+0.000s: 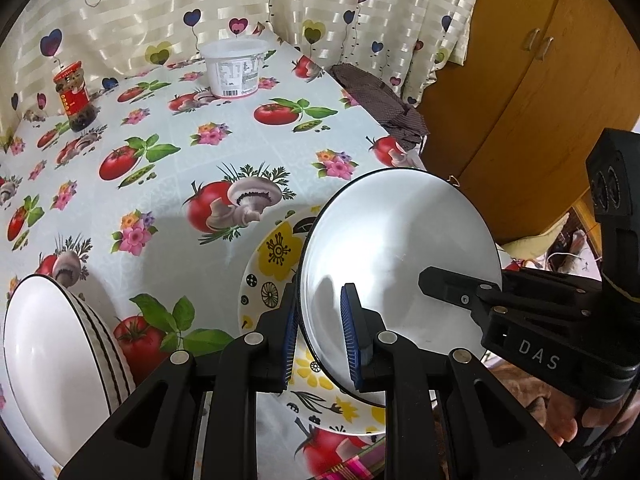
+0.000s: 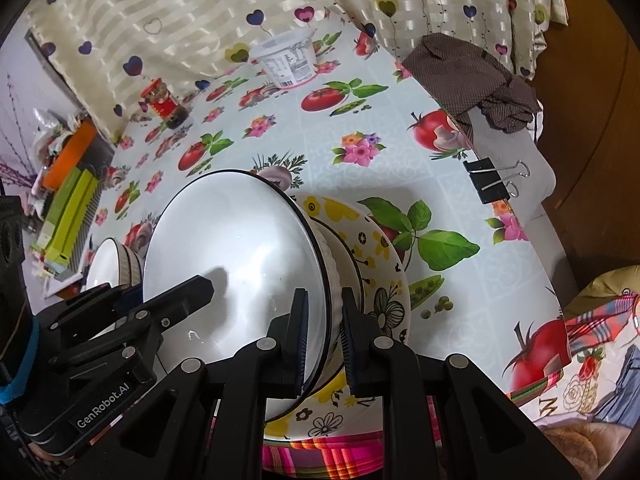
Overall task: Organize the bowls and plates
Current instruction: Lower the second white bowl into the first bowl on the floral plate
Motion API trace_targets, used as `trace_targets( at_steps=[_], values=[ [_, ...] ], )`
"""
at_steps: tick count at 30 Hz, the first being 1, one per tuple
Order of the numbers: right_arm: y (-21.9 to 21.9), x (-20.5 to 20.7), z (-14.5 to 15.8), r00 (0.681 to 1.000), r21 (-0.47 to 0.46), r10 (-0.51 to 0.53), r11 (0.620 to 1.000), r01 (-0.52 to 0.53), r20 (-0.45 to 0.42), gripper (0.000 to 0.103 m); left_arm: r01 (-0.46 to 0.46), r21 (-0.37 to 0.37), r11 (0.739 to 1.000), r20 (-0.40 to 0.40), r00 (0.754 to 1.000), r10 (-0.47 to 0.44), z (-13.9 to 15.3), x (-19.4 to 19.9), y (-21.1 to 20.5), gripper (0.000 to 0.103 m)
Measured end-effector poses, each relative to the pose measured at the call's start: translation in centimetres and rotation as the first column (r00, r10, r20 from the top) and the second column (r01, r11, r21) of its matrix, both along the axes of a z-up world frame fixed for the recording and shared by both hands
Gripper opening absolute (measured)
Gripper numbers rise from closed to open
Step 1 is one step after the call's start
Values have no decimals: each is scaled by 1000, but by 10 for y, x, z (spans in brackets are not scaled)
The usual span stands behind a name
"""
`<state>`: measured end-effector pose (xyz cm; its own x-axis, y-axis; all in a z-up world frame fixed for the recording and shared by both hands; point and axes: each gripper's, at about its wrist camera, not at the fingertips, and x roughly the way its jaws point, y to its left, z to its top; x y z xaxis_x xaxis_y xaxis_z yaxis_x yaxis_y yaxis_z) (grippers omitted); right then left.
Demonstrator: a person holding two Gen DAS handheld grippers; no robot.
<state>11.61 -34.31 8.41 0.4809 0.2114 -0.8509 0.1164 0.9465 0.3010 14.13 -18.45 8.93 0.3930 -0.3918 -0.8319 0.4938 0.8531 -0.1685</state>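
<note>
At far left of the left wrist view, a second white bowl with dark stripes [image 1: 60, 364] is seen standing apart from the others on the tomato-print tablecloth [image 1: 192, 168]. A red-capped jar [image 1: 76, 98] and a white plastic tub [image 1: 236, 68] are set well back near the curtain; bare cloth lies between them and the dishes. The left gripper [image 1: 320, 344] is clamped on the near rim of a white bowl [image 1: 400, 264], which is held tilted over a yellow-flowered plate [image 1: 276, 256]. The right gripper [image 2: 325, 340] is likewise clenched on that bowl's rim, further right. The plate is seen close to the table's near edge. A binder clip [image 2: 486, 180] is fixed on the right edge, beyond a brown cloth [image 2: 476, 76].
</note>
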Motion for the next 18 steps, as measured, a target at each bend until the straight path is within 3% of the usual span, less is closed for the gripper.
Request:
trace_targets(
  at_steps=[18],
  values=[
    [12,-4,3,999,-84,3,996,1,42,19,3,-9,1000,13,1000,-3,-3,1,1,23]
  ],
)
